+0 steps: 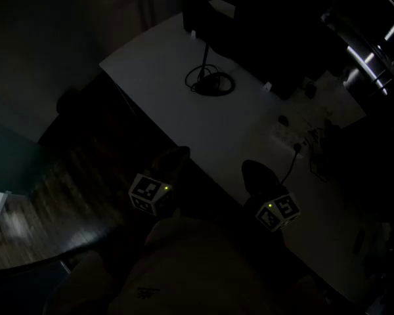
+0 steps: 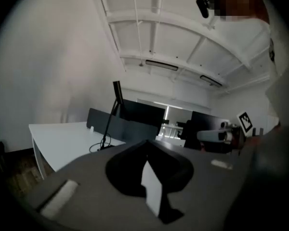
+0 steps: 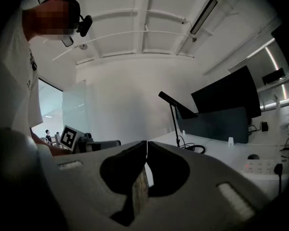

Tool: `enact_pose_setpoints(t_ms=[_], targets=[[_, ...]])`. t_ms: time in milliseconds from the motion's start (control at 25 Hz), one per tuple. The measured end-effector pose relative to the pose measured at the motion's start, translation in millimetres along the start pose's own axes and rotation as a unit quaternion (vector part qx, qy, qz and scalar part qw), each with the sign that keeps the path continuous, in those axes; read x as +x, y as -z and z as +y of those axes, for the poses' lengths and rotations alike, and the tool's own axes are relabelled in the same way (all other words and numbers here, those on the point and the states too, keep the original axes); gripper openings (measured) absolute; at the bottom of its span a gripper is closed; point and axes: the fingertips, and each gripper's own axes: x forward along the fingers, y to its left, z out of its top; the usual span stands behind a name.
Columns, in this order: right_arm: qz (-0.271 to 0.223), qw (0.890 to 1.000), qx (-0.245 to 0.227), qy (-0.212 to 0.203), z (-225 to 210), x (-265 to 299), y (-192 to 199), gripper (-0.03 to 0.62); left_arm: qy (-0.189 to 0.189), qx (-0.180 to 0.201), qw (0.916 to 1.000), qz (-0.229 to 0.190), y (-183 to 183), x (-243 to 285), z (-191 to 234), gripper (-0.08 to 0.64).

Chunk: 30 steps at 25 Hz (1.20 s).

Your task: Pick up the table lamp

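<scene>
In the head view my left gripper (image 1: 173, 157) sat low and left of centre, just off the near edge of the white table (image 1: 184, 120). Its own view showed the jaws pressed together with nothing between them. The table lamp (image 1: 209, 81) stood up and a little to the right of it, in the upper middle of that frame and well apart from both tools. Its round base rested on the tabletop with the cable looped around it. The thin stem, its long axis, rose close to upright. In the left gripper view the lamp (image 2: 110, 121) lay left of the closed tips. In the right gripper view the lamp (image 3: 175, 124) lay right of them. My right gripper (image 1: 255, 174) sat lower right in the head view, over the table edge, jaws likewise together and empty. I judged the left one slightly nearer the lamp, though not by much. Either would have had to open and travel up the frame toward the stem.
</scene>
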Motion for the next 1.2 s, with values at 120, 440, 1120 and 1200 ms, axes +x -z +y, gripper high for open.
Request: enact_pose_setpoints(t_ms=[120, 440, 1120, 1200], targets=[[-0.005, 1.0, -0.007, -0.001, -5, -2, 6, 0.005, -0.002, 0.001, 1.0, 0.001, 3, 0, 0, -0.002], [-0.016, 0.999, 0.028, -0.018, -5, -7, 1, 0.006, -0.009, -0.002, 0.9999, 0.003, 3, 0, 1, -0.002], [0.009, 0.998, 0.022, -0.059, -8, -24, 13, 0.007, -0.015, -0.006, 0.9998, 0.009, 10, 8, -25, -0.003], [0.01, 0.997, 0.022, -0.067, -8, -29, 15, 0.006, -0.018, -0.008, 0.9997, 0.011, 13, 9, -31, -0.003]])
